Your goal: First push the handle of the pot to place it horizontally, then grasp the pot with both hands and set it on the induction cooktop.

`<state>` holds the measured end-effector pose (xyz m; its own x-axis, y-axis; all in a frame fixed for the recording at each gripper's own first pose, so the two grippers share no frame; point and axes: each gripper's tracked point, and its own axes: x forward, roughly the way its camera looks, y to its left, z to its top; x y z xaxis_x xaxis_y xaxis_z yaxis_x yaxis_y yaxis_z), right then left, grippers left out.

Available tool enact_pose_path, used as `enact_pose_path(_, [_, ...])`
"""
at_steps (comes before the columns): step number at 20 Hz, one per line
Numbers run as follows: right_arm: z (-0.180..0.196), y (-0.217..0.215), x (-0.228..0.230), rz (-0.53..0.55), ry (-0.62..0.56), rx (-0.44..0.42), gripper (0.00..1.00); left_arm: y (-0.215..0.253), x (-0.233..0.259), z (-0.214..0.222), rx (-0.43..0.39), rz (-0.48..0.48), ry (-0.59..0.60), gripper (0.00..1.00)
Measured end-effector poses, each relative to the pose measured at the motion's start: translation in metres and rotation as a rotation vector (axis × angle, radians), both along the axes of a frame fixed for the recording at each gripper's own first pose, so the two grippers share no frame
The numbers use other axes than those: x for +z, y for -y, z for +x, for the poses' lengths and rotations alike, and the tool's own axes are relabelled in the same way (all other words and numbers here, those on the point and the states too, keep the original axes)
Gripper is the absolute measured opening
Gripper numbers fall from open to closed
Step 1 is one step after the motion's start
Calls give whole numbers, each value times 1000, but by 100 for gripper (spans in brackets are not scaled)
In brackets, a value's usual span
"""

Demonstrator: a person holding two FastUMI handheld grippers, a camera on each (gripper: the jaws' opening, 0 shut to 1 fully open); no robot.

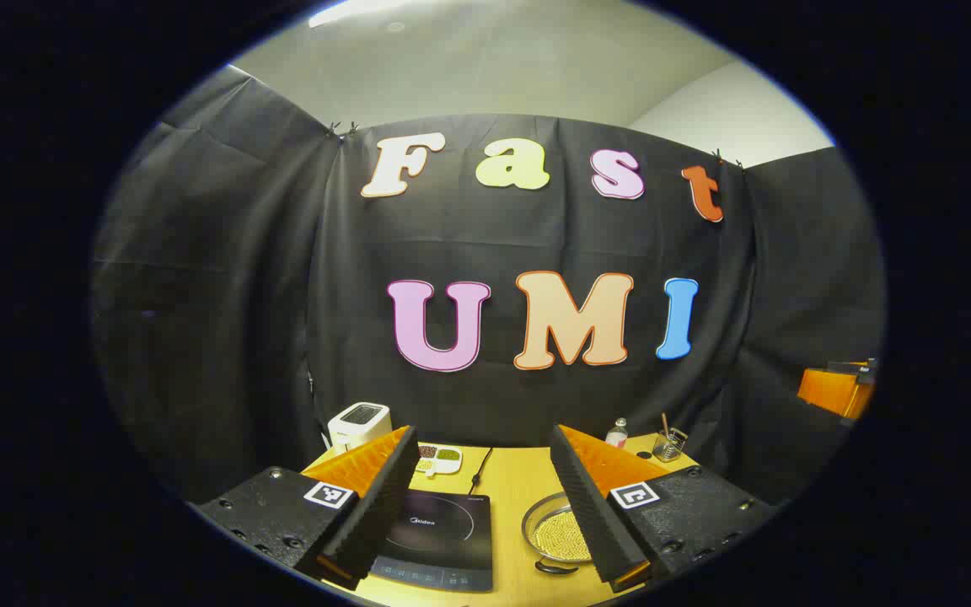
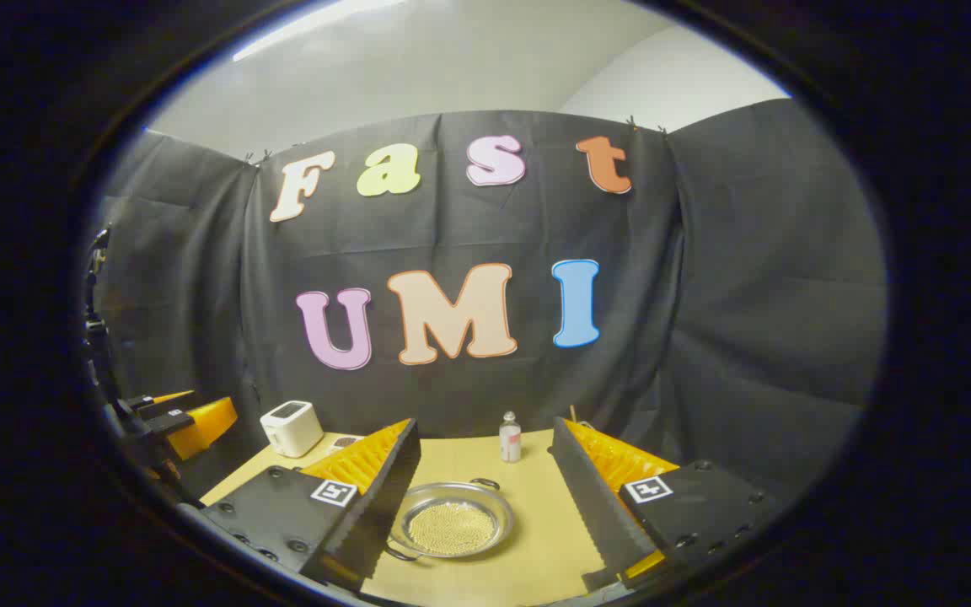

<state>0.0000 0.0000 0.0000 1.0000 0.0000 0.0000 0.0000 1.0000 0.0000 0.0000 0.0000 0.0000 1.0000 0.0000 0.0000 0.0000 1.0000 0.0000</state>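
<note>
A shallow metal pot (image 1: 555, 533) full of small yellow grains sits on the wooden table (image 1: 515, 480), right of the black induction cooktop (image 1: 439, 539). A dark handle (image 1: 556, 568) shows at its near side. In the right gripper view the pot (image 2: 452, 521) has small handles at its near-left (image 2: 397, 553) and far (image 2: 484, 483) sides. My left gripper (image 1: 485, 506) is open, held above the table's near edge over the cooktop and pot. My right gripper (image 2: 485, 506) is open too, high above the pot. The left gripper (image 2: 186, 417) also appears far left in the right gripper view.
At the back of the table stand a white toaster (image 1: 357, 424), a small divided dish of beans (image 1: 440, 456), a small bottle (image 2: 509, 437) and a wire holder with utensils (image 1: 669, 444). A cord (image 1: 480, 469) runs back from the cooktop.
</note>
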Motion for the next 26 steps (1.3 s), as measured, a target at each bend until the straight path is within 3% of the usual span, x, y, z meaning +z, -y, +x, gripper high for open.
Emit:
enact_pose_path(2, [3, 12, 6, -1, -1, -14, 98, 6, 1, 3, -11, -9, -13, 92])
enact_pose_path(4, [6, 23, 11, 1, 1, -29, 94, 15, -2, 8, -19, -14, -29, 92])
enact_pose_path(8, [12, 37, 9, 23, -2, -44, 94, 29, -3, 16, -41, -16, -36, 95])
enact_pose_path(12, [11, 53, -2, 35, -29, -72, 94, 37, -9, 21, -50, -20, -49, 92])
enact_pose_path(13, [12, 54, -2, 39, -31, -73, 99, 39, -9, 22, -54, -21, -51, 92])
enact_pose_path(14, [12, 57, -1, 42, -29, -76, 94, 41, -9, 24, -56, -21, -51, 92])
enact_pose_path(24, [21, 59, 3, 45, -28, -77, 92, 41, -17, 27, -68, -11, -74, 92])
enact_pose_path(26, [25, 55, 2, 47, -24, -65, 86, 34, -19, 27, -53, -8, -75, 95])
